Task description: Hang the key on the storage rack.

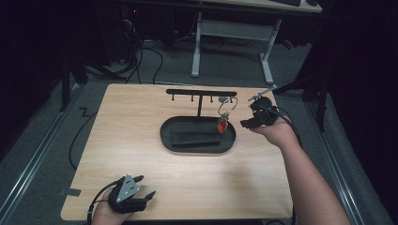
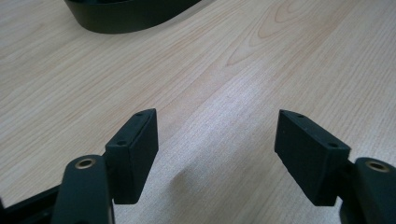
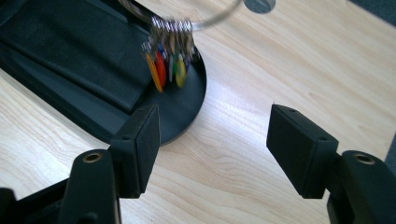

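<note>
Wooden table (image 1: 141,154): the key ring (image 1: 225,112) already hangs on the rack (image 1: 201,93); your right gripper (image 1: 251,117) is spread empty beside it, left gripper (image 1: 141,194) spread near you.

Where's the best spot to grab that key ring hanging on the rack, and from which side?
Probably the bare wire loop of the key ring, above the coloured tags: it hangs free below the black rack, thin enough for the jaws to close across. Come from the table's right, where the right gripper already waits open beside it, apart. The tags look bunched and would likely slip.
</note>
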Action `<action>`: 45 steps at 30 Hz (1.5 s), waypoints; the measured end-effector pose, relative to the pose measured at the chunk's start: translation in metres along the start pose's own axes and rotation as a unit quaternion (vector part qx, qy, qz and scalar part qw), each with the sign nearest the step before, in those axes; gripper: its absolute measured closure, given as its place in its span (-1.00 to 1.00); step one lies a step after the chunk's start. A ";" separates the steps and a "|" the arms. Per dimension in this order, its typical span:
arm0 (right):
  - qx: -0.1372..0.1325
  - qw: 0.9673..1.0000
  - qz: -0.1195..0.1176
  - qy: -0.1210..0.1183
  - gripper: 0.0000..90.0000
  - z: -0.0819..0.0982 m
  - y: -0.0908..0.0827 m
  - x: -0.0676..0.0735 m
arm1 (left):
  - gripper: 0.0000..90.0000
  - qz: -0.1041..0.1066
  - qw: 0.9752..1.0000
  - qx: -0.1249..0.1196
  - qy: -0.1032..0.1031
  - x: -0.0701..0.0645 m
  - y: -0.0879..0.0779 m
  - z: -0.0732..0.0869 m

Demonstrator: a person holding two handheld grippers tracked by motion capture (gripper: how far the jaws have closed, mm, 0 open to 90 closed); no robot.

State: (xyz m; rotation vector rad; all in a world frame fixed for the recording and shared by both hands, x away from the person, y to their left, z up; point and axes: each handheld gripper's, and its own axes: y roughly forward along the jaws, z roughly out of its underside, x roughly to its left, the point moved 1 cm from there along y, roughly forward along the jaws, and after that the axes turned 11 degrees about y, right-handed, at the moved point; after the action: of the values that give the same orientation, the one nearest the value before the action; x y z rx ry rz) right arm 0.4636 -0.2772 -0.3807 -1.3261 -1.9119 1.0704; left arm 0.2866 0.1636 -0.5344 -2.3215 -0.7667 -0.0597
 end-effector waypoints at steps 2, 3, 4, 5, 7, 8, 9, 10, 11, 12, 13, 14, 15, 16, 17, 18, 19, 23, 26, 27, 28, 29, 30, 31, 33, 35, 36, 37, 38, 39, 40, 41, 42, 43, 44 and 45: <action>-0.006 1.000 -0.005 0.007 -0.24 0.009 0.005 -0.005 | -0.33 0.001 1.000 0.000 -0.001 0.000 0.001 0.000; -0.009 1.000 -0.006 0.010 -0.26 0.014 0.008 -0.008 | -0.33 0.004 1.000 0.000 -0.002 -0.001 0.001 0.000; -0.013 1.000 -0.004 0.014 -0.27 0.020 0.011 -0.010 | -0.33 0.006 1.000 -0.001 -0.003 -0.001 0.002 0.000; -0.019 1.000 -0.003 0.021 -0.27 0.026 0.015 -0.012 | -0.34 0.010 1.000 0.000 -0.003 -0.001 0.003 0.000; -0.025 0.999 -0.002 0.034 -0.27 0.038 0.021 -0.017 | -0.36 0.012 1.000 0.004 -0.006 -0.001 0.004 0.001; -0.030 0.999 0.000 0.037 -0.26 0.044 0.024 -0.018 | -0.36 0.013 1.000 0.005 -0.007 -0.001 0.004 0.002; -0.031 0.999 0.001 0.039 -0.26 0.050 0.026 -0.019 | -0.37 0.013 1.000 0.006 -0.007 -0.001 0.005 0.002; -0.034 0.999 0.000 0.042 -0.25 0.056 0.028 -0.020 | -0.37 0.013 1.000 0.006 -0.007 -0.002 0.005 0.002; -0.033 0.998 -0.003 0.046 -0.26 0.061 0.030 -0.021 | -0.37 0.012 1.000 0.005 -0.007 -0.002 0.005 0.002; -0.032 0.998 -0.005 0.050 -0.29 0.066 0.031 -0.021 | -0.37 0.012 1.000 0.004 -0.007 -0.002 0.004 0.002; -0.036 0.998 -0.009 0.051 -0.27 0.071 0.033 -0.021 | -0.37 0.012 1.000 0.004 -0.008 -0.002 0.004 0.002; -0.042 0.997 -0.020 0.055 -0.22 0.077 0.033 -0.022 | -0.37 0.012 1.000 0.004 -0.008 -0.002 0.004 0.002; -0.049 0.996 -0.032 0.063 -0.19 0.083 0.033 -0.022 | -0.37 0.012 1.000 0.004 -0.008 -0.002 0.004 0.002; -0.055 0.995 -0.041 0.071 -0.20 0.088 0.034 -0.022 | -0.37 0.013 1.000 0.004 -0.008 -0.001 0.004 0.002; -0.055 0.995 -0.046 0.075 -0.23 0.093 0.034 -0.022 | -0.37 0.014 1.000 0.005 -0.008 -0.001 0.005 0.003; -0.062 0.994 -0.049 0.070 -0.25 0.097 0.033 -0.021 | -0.37 0.014 1.000 0.006 -0.009 -0.001 0.005 0.003; -0.078 0.993 -0.051 0.066 -0.24 0.103 0.033 -0.020 | -0.37 0.015 1.000 0.006 -0.009 -0.001 0.005 0.003; -0.105 0.989 -0.073 0.075 -0.31 0.125 0.034 -0.012 | -0.37 0.017 1.000 0.007 -0.006 -0.002 0.007 0.002; -0.136 0.984 -0.078 0.080 -0.33 0.144 0.036 -0.001 | -0.37 0.020 1.000 0.006 -0.003 -0.002 0.007 0.001; -0.146 0.983 -0.078 0.080 -0.34 0.151 0.036 0.003 | -0.37 0.020 1.000 0.005 -0.003 -0.002 0.007 0.001; -0.159 0.981 -0.079 0.082 -0.34 0.157 0.036 0.007 | -0.37 0.021 1.000 0.005 -0.002 -0.002 0.008 0.001; -0.170 0.978 -0.082 0.084 -0.36 0.164 0.036 0.010 | -0.37 0.021 1.000 0.002 -0.002 -0.002 0.008 0.001; -0.184 0.976 -0.080 0.089 -0.39 0.171 0.035 0.013 | -0.37 0.020 1.000 0.001 -0.003 -0.002 0.008 0.001; -0.205 0.971 -0.074 0.098 -0.40 0.181 0.034 0.016 | -0.37 0.019 1.000 0.000 -0.003 -0.002 0.007 0.000; -0.238 0.964 -0.057 0.104 -0.36 0.202 0.032 0.021 | -0.37 0.018 1.000 -0.004 -0.005 -0.002 0.006 -0.001; -0.233 0.967 -0.056 0.090 -0.47 0.209 0.028 0.026 | -0.37 0.015 1.000 -0.007 -0.002 -0.002 0.005 -0.002; -0.237 0.967 -0.045 0.083 -0.45 0.214 0.028 0.028 | -0.37 0.012 1.000 -0.007 0.000 -0.003 0.004 -0.003; -0.230 0.969 -0.041 0.081 -0.46 0.217 0.030 0.028 | -0.36 0.011 1.000 -0.006 0.001 -0.003 0.003 -0.003; -0.221 0.970 -0.047 0.085 -0.46 0.217 0.031 0.029 | -0.36 0.009 1.000 -0.008 -0.001 -0.003 0.002 -0.003; -0.224 0.970 -0.049 0.083 -0.47 0.216 0.031 0.029 | -0.36 0.008 1.000 -0.009 -0.002 -0.003 0.002 -0.003; -0.228 0.969 -0.046 0.082 -0.47 0.215 0.031 0.030 | -0.36 0.007 1.000 -0.010 -0.001 -0.003 0.001 -0.003; -0.231 0.969 -0.040 0.080 -0.48 0.213 0.031 0.029 | -0.36 0.006 1.000 -0.009 0.001 -0.003 0.001 -0.003; -0.231 0.969 -0.039 0.081 -0.47 0.212 0.032 0.029 | -0.36 0.006 1.000 -0.009 0.001 -0.003 0.000 -0.003; -0.229 0.969 -0.041 0.086 -0.47 0.212 0.033 0.029 | -0.36 0.006 1.000 -0.011 0.001 -0.002 0.000 -0.003; -0.228 0.969 -0.043 0.087 -0.47 0.212 0.034 0.029 | -0.36 0.007 1.000 -0.011 0.000 -0.002 -0.001 -0.002; -0.224 0.969 -0.044 0.089 -0.47 0.213 0.035 0.029 | -0.36 0.006 1.000 -0.012 -0.001 -0.001 -0.001 -0.002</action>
State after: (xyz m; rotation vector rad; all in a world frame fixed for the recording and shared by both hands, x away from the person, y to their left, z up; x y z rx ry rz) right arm 0.2987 -0.3046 -0.5196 -1.4977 -2.1254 0.4656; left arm 0.2855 0.1624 -0.5326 -2.3493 -0.7564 -0.0617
